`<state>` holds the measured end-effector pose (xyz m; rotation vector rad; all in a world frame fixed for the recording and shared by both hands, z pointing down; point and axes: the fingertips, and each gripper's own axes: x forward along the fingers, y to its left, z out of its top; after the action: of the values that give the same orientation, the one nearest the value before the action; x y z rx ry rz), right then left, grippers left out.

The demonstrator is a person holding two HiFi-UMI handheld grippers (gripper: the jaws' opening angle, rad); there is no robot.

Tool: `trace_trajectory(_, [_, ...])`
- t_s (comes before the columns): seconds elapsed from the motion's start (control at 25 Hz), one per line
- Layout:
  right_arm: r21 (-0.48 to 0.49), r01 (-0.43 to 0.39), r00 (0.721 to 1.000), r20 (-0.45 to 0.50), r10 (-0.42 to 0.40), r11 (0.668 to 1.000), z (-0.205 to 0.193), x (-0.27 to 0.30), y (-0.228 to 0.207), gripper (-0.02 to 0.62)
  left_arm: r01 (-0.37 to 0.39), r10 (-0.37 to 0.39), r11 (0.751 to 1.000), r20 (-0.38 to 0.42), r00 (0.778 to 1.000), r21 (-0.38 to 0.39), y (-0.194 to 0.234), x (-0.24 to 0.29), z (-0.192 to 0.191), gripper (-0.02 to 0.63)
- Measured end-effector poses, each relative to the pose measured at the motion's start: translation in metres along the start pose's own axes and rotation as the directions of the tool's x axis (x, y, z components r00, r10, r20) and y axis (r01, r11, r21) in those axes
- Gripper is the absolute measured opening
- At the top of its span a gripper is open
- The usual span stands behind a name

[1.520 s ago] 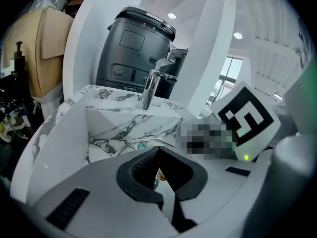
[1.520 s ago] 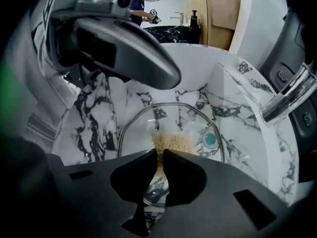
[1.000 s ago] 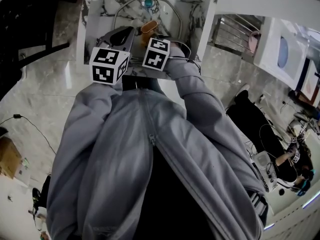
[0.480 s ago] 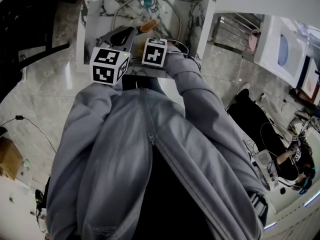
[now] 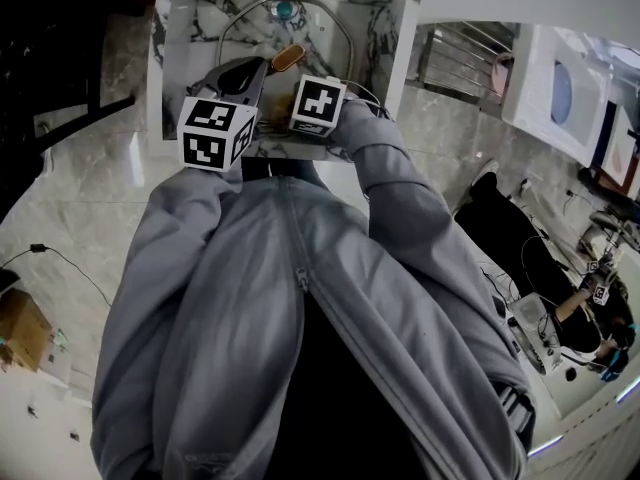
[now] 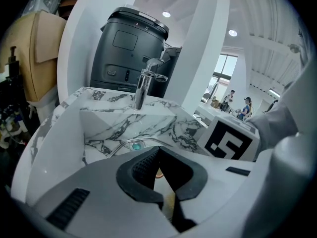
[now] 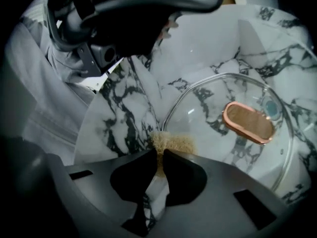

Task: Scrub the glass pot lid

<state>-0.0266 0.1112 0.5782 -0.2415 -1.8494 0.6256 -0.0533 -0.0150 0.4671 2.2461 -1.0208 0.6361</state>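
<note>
A person in a grey jacket (image 5: pixel 250 318) reaches both arms forward and down over the near edge of a marble sink (image 5: pixel 180 38), with the marker cubes side by side. Beyond the sink stand a dark bin (image 6: pixel 129 53) and a faucet (image 6: pixel 143 86). The glass pot lid (image 7: pixel 213 103) lies in the basin, its copper handle (image 7: pixel 247 123) toward the far side. The right claw (image 7: pixel 161 155) tilts steeply down, clamped on a tan scrub pad (image 7: pixel 173 143) that touches the lid's near rim. The left claw (image 6: pixel 157 151), to its left, has its jaws together, and I cannot tell whether they pinch anything.
</note>
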Motion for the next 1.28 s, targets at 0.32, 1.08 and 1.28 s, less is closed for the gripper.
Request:
trace_trajectory(0.32, [0.089, 0.220, 0.973, 0.051, -0.225, 0.971, -0.008, -0.066, -0.033, 0.054, 0.061, -0.061, 0.998, -0.009, 0.998, 0.033, -0.013, 0.027, 0.020, 0.014])
trace_trajectory(1.08, [0.175, 0.590, 0.799, 0.016, -0.601, 0.788, -0.017, -0.146, -0.134, 0.054, 0.129, -0.127, 0.989, -0.042, 0.991, 0.071, -0.021, 0.074, 0.050, 0.014])
trace_trajectory(1.28, [0.098, 0.658, 0.753, -0.068, -0.655, 0.747, -0.021, -0.136, -0.168, 0.054, 0.119, -0.117, 0.991, -0.047, 0.992, 0.059, -0.011, 0.080, 0.055, 0.014])
